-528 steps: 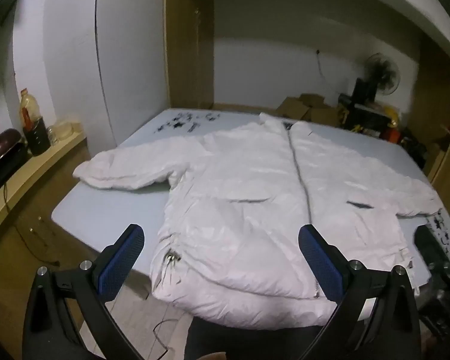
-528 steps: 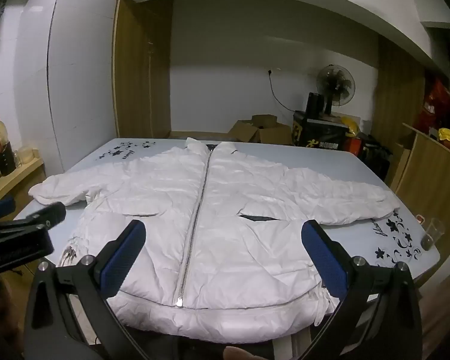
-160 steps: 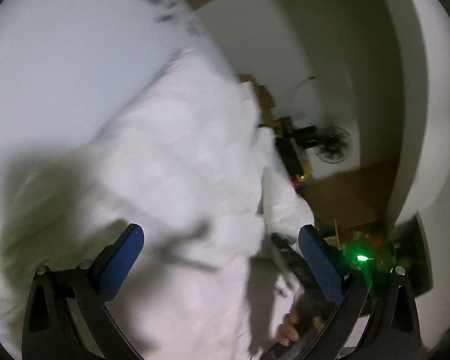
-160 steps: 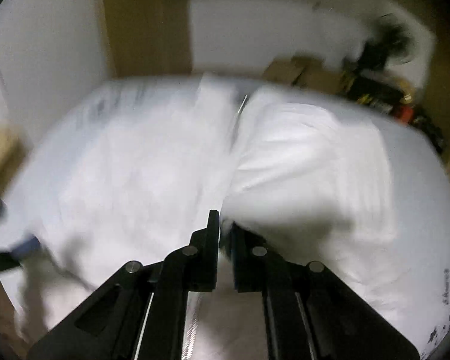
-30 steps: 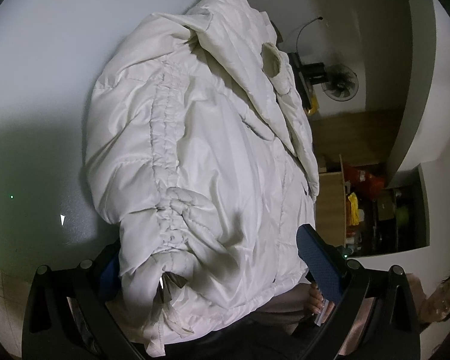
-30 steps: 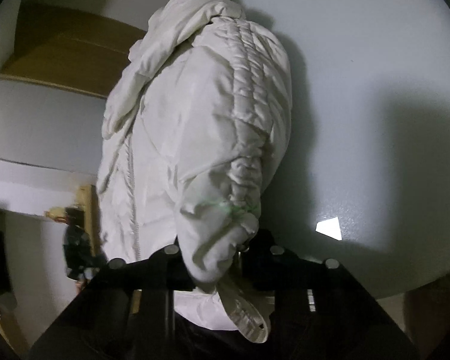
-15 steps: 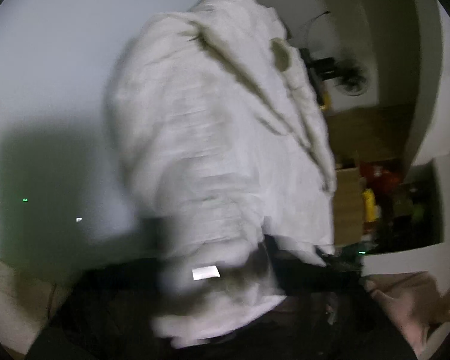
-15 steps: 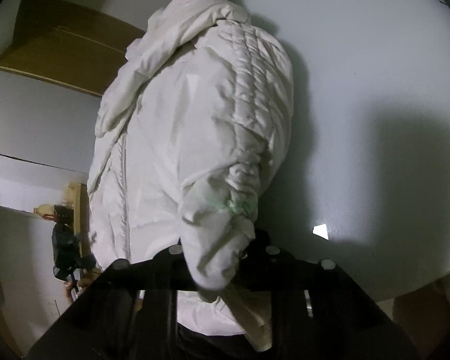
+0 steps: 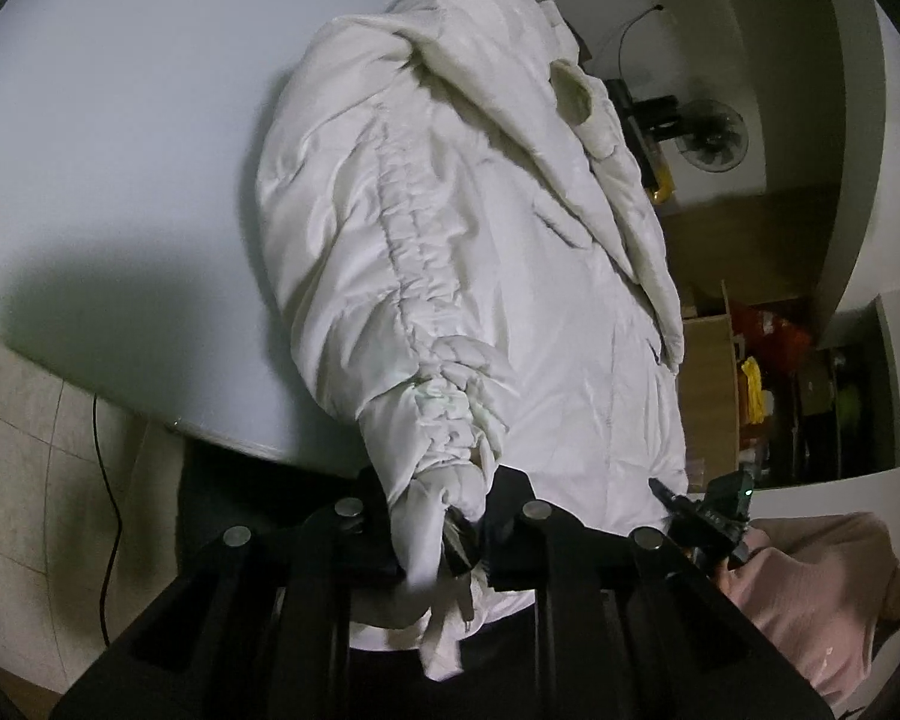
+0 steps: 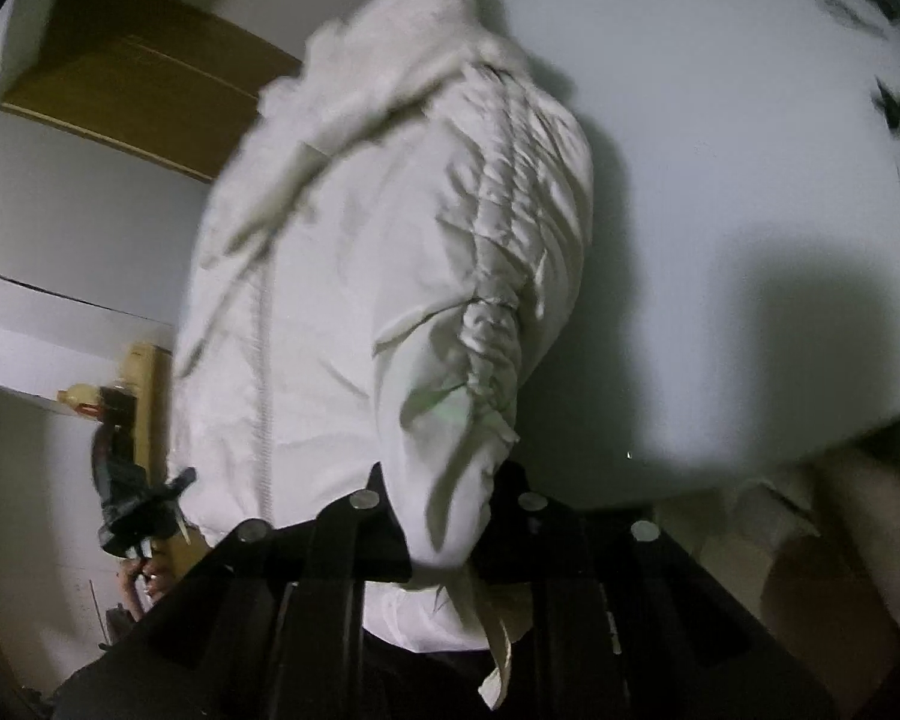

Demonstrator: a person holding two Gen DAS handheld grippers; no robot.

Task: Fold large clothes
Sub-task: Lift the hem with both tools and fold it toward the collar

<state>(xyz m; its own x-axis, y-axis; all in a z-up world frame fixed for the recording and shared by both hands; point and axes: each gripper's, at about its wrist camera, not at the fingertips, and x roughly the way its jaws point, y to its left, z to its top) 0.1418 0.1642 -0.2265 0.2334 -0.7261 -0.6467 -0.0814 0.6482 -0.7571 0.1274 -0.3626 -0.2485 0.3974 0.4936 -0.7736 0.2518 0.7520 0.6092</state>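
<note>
A white puffer jacket (image 9: 480,240), sleeves folded in, lies lengthwise on the pale blue table (image 9: 120,120), its hem hanging over the near edge. My left gripper (image 9: 444,516) has a gathered hem corner bunched between its jaws, which are closing, the pads pressing the fabric. In the right wrist view the jacket (image 10: 360,270) is blurred. My right gripper (image 10: 447,516) holds the other hem corner, its jaws opening a little with fabric still pinched between them. Each gripper shows in the other's view: the right gripper (image 9: 708,510), the left gripper (image 10: 144,510).
A fan (image 9: 711,132) and cluttered wooden shelves (image 9: 768,372) stand beyond the table's far side. A person's pink sleeve (image 9: 810,588) is at the lower right. Tiled floor (image 9: 30,450) with a black cable (image 9: 105,510) lies below the table edge. A wooden cabinet (image 10: 138,78) stands behind.
My left gripper's wide jaws have shut on the hem corner. Both grippers have drawn back over the table's near edge, with the hem in them.
</note>
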